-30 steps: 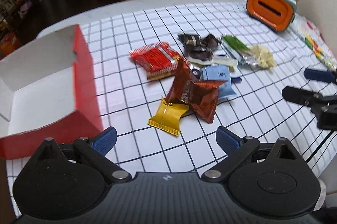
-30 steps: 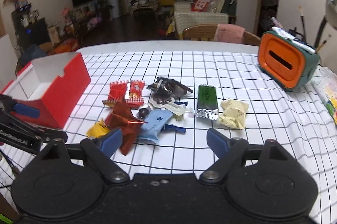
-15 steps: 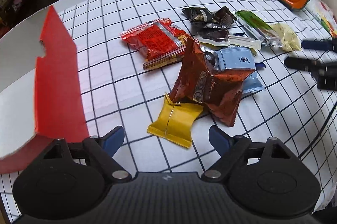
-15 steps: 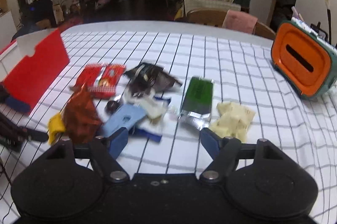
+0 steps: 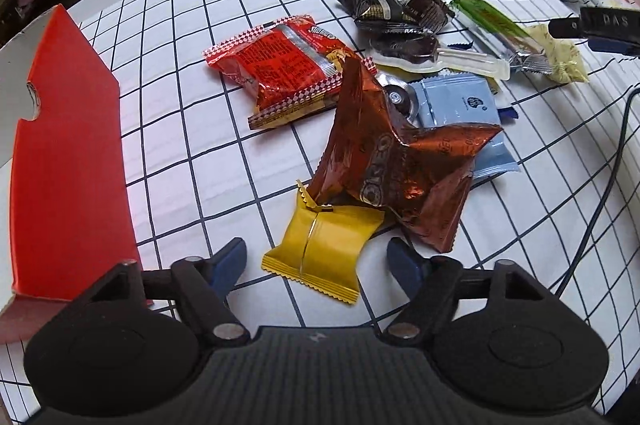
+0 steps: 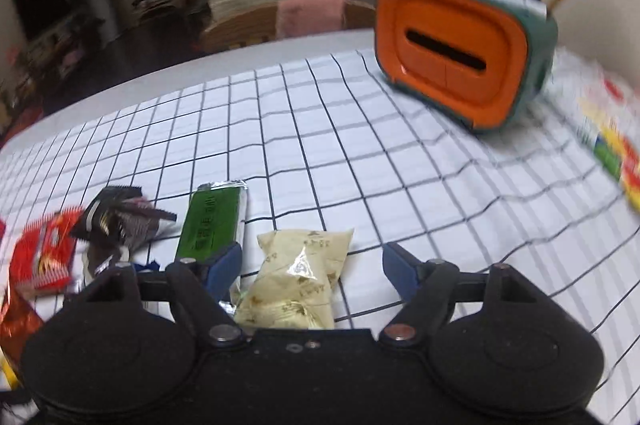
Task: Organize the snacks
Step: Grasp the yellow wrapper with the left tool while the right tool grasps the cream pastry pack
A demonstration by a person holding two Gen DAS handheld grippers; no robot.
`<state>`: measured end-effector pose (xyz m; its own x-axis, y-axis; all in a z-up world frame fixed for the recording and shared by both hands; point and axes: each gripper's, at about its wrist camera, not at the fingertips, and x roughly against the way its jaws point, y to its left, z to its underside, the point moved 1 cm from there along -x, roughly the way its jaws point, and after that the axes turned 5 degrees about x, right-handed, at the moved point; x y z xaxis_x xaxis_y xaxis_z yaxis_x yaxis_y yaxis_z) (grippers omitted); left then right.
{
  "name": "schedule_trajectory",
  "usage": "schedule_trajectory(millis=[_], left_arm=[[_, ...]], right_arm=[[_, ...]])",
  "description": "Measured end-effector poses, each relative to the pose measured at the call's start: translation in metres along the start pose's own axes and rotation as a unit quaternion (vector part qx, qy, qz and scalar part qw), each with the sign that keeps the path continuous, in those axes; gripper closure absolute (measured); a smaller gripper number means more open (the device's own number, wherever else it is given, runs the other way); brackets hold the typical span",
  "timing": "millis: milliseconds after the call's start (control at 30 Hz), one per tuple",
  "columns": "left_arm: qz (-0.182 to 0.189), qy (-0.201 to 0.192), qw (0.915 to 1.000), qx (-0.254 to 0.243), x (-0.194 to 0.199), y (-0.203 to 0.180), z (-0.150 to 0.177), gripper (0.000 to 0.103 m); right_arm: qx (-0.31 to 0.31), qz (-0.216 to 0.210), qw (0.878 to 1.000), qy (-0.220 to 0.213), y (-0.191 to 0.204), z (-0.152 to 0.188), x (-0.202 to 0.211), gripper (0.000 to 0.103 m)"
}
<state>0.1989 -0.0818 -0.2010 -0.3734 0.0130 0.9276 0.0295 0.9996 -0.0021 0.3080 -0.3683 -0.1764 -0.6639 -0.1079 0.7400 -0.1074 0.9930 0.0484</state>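
Observation:
A heap of snack packets lies on the checked tablecloth. In the left wrist view my left gripper (image 5: 318, 257) is open, with a yellow packet (image 5: 324, 245) lying between its fingers and a crumpled brown packet (image 5: 400, 165) just beyond. A red packet (image 5: 284, 65), a light blue packet (image 5: 460, 105) and dark packets (image 5: 392, 11) lie farther off. In the right wrist view my right gripper (image 6: 312, 265) is open around a cream packet (image 6: 300, 277), with a green bar (image 6: 212, 221) by its left finger.
A red and white open box (image 5: 68, 161) stands at the left. An orange and green holder (image 6: 460, 61) stands at the back right of the table, with a lamp behind it. A black cable (image 5: 612, 161) runs along the right. Colourful papers (image 6: 616, 153) lie at the far right.
Both grippers have moved forward and down toward the packets. The left now straddles the yellow packet. The right has swung right onto the cream packet.

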Motion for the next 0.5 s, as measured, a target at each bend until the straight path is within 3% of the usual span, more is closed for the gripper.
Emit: schedule_trajectory(millis=[133,333,500], left_arm=[[-0.002,0.006,1.0000,-0.001,-0.005,-0.002,-0.001,0.040],[0.008,0.005,0.9998,0.019,-0.005,0.002,-0.003,0.049],[0.004,0.003,0.9994,0.035,-0.004,0.004,-0.002,0.056]], right_arm=[[-0.023,0.004,1.000,0.020,0.001,0.003,-0.015,0.029],[-0.056,-0.015,0.997,0.052,0.000,0.009,-0.031,0.054],[-0.064,-0.020,0.996,0.055,0.002,0.013,-0.028,0.059]])
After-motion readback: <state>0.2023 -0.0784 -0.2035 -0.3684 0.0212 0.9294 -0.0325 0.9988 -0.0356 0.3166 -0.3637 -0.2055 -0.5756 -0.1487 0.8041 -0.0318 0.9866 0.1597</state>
